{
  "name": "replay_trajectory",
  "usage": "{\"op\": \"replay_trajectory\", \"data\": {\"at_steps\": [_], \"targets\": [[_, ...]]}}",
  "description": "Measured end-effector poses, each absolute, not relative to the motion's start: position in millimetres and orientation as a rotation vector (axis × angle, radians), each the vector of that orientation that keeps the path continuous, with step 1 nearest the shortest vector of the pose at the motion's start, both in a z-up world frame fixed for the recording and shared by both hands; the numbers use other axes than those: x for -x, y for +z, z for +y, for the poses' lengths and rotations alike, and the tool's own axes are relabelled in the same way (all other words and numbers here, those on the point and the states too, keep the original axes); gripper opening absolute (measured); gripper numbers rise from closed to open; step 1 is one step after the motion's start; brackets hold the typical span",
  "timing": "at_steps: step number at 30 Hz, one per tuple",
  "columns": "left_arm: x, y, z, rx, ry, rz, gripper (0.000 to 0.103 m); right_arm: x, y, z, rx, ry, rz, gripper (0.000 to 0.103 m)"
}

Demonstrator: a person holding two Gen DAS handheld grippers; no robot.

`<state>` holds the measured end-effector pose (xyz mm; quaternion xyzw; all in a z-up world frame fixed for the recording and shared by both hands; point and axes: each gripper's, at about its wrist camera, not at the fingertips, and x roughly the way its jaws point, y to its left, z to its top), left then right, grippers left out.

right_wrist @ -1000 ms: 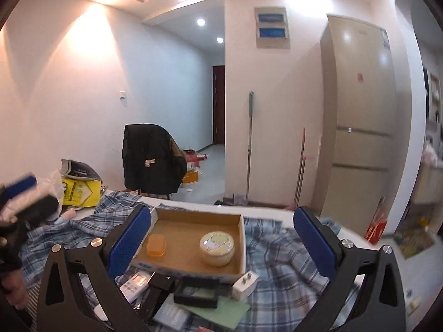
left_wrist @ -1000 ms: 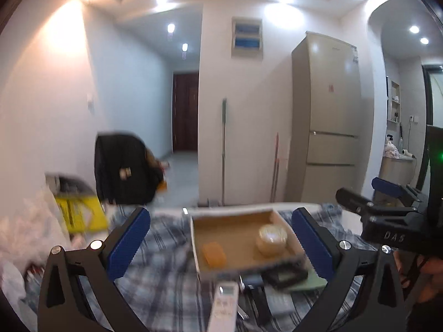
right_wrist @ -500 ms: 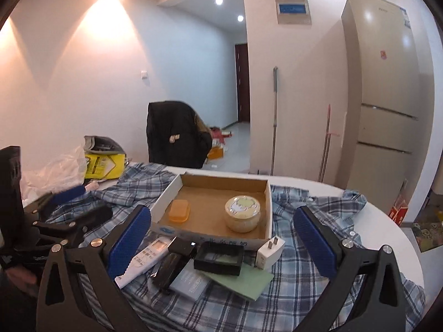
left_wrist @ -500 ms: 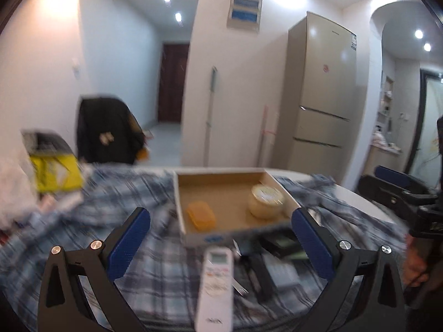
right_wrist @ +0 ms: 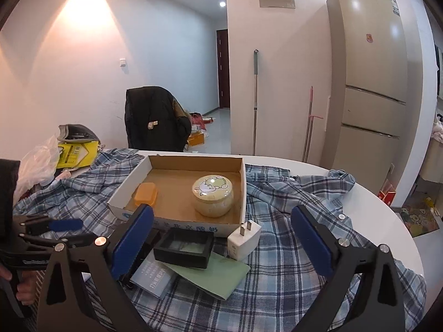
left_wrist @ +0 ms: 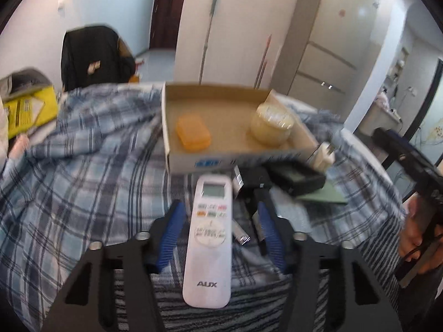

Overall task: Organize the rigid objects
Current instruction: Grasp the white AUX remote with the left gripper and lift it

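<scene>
The left gripper [left_wrist: 218, 229] sits low over the blue-and-white plaid cloth [left_wrist: 83, 182], its blue-padded fingers [left_wrist: 170, 232] straddling the white AUX remote control w/ small screen and coloured buttons [left_wrist: 211, 235]. The pads flank the remote's sides w/ narrow gaps showing, so the claw is partly closed around it but not yet clamped. The remote lies flat on the cloth, lengthwise btwn the fingers, screen end toward the shallow brown cardboard box [left_wrist: 235, 160].

Inside the box: an orange rectangular plastic case [left_wrist: 193, 132] on the left, and a round cream-coloured jar w/ a cartoon lid [right_wrist: 212, 195] on the right, well apart from each other.

Just in front of the box, in the right wrist view, a black square frame-like box [right_wrist: 184, 247] rests on a pale green card [right_wrist: 213, 275], w/ a white plug adapter, prongs up [right_wrist: 244, 239], beside it and touching the box's front wall. A grey-blue booklet [right_wrist: 153, 278] lies partly under the frame.

The right gripper [right_wrist: 221, 244] hovers above this cluster, fingers spread wide, released, holding nothing.

Bkgd: a beige fridge [right_wrist: 365, 77], a dark jacket over a chair [right_wrist: 156, 119], a yellow box [right_wrist: 77, 153].
</scene>
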<state>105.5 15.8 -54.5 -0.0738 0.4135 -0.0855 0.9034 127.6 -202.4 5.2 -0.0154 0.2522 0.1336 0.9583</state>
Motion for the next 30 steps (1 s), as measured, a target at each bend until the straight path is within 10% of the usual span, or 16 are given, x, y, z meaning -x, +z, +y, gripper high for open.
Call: {"op": "replay_trajectory", "data": {"at_steps": [30], "targets": [[-127, -90, 9, 0.092, -0.166, 0.989, 0.042, -135, -4, -200, 0.079, 0.246, 0.551, 0.099]]}}
